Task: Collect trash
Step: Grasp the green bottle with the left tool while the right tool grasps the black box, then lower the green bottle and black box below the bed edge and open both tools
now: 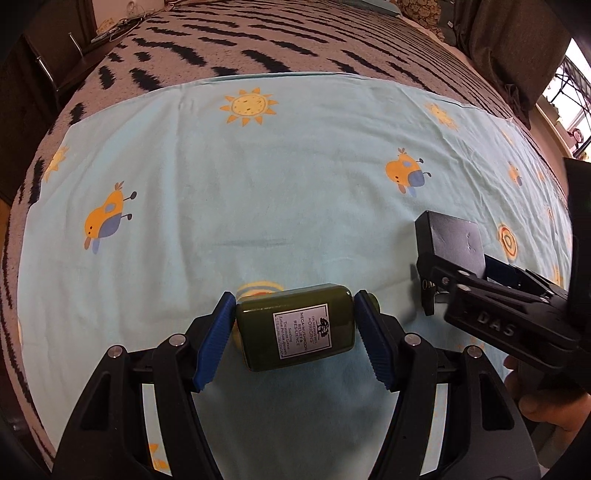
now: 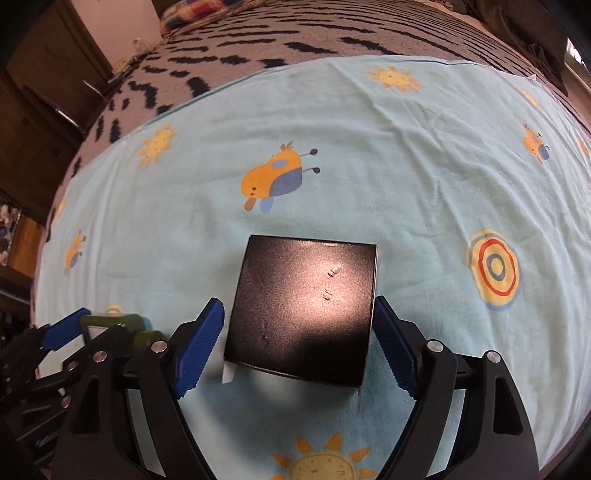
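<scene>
While both grippers are pointing steeply down over the light blue sheet [image 1: 295,166] with its suns and little birds, each is carrying one piece of trash. The left gripper [image 1: 295,328] is holding a dark green bottle [image 1: 295,328] crosswise between its blue fingers [image 1: 216,343]; the pads are pressing on the two ends, the bottle's white label is facing up, and its cap end is poking out just past the right-hand finger. The jaws are standing roughly half open, filled by the bottle's length.

The right gripper [image 2: 299,343] is sitting just beside it, to the right of the left fingers. A flat black box [image 2: 303,310] is lying between its blue fingers [image 2: 199,350], its far half sticking out well beyond the fingertips. The right-hand pad is touching the box's edge; on the left side I cannot tell whether the pad is pressing or standing a hair off. The jaws are standing wide, spanning the box's full width. A bit of white flap is showing under the box's near left corner.

Beyond the sheet's far edge a grey blanket [image 2: 332,33] with black dashes is covering the bed.
</scene>
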